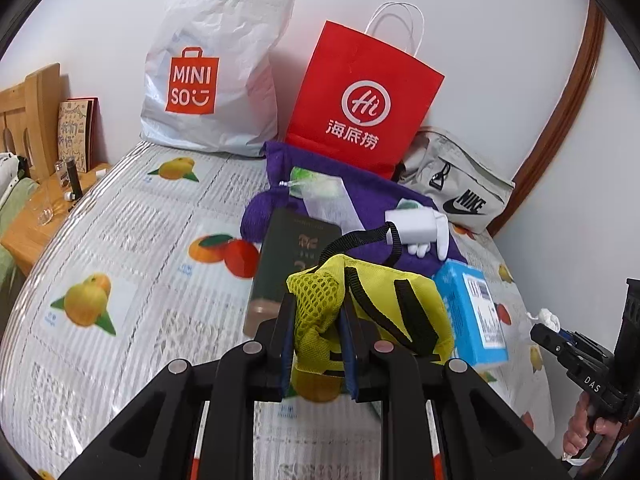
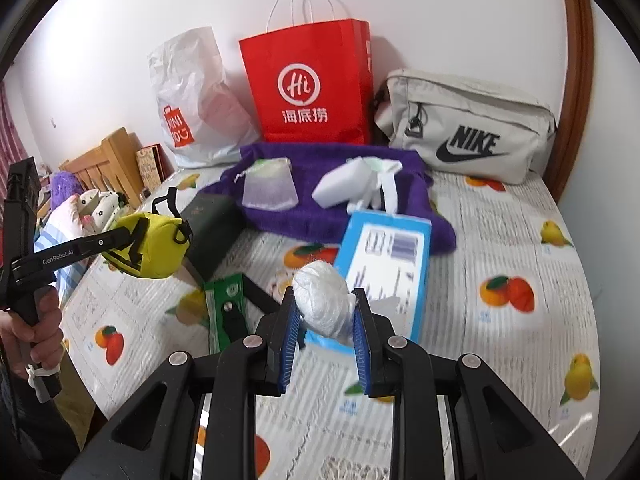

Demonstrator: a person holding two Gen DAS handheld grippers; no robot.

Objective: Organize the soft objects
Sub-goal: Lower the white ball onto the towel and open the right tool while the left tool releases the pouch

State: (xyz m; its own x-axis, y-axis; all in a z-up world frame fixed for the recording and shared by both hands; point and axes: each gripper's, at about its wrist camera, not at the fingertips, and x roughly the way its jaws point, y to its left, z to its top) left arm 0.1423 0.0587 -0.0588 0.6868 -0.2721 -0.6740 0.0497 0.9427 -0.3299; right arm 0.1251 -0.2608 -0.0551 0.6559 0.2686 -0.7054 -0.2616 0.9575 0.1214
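Left wrist view: the left gripper [image 1: 316, 324] has its jaws clamped on the yellow pouch [image 1: 360, 304], lifted clear of the bed [image 1: 120, 240], likely for bagging. Right wrist view: the right gripper [image 2: 325, 316] pinches a white wad [image 2: 322, 304]; red bag [image 2: 308, 88] at 12 o'clock.

Ahead of me a plain white wall [image 1: 460, 8] rises behind the worktop's fruit-printed cover [image 1: 132, 248]; a brown wooden frame [image 1: 560, 120] curves right, a wooden headboard [image 1: 32, 108] stands left.
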